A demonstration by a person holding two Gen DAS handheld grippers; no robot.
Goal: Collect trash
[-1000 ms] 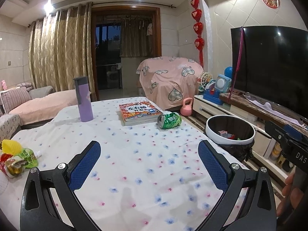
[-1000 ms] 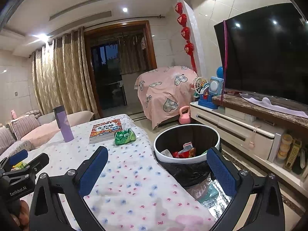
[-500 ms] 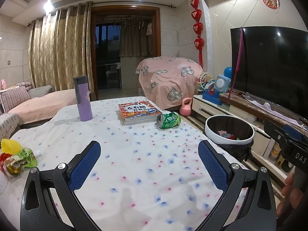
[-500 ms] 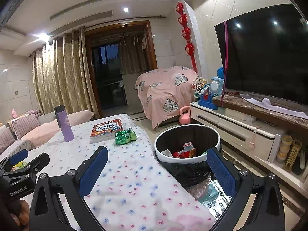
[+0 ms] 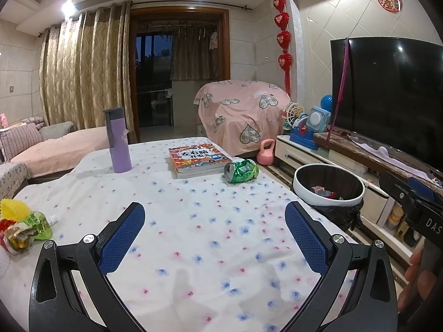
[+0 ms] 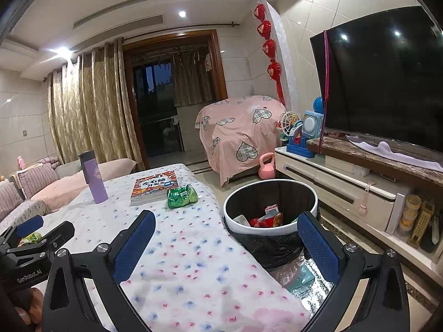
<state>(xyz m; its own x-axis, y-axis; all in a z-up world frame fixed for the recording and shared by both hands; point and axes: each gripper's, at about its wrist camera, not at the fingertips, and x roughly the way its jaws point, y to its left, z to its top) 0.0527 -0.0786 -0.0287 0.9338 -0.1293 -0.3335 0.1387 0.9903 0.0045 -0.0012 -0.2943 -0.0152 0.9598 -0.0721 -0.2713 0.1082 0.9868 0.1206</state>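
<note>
With both grippers, left [image 5: 214, 231] and right [image 6: 225, 238], spread empty, approach crushed can [image 5: 241, 167] at 12 o'clock crosswise; bin [image 5: 326, 184] at 2 o'clock.

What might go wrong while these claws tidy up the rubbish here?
The crushed green can lies touching the book, so a grab might nudge the book. The tall purple bottle could tip if bumped. The bin stands off the table's edge, so a short drop may miss.

Both cameras look forward, low over the counter [image 5: 193, 221]. The right view sits nearer the bin [image 6: 270, 210]. Both share the book [image 5: 196, 159] and can [image 6: 181, 196].
</note>
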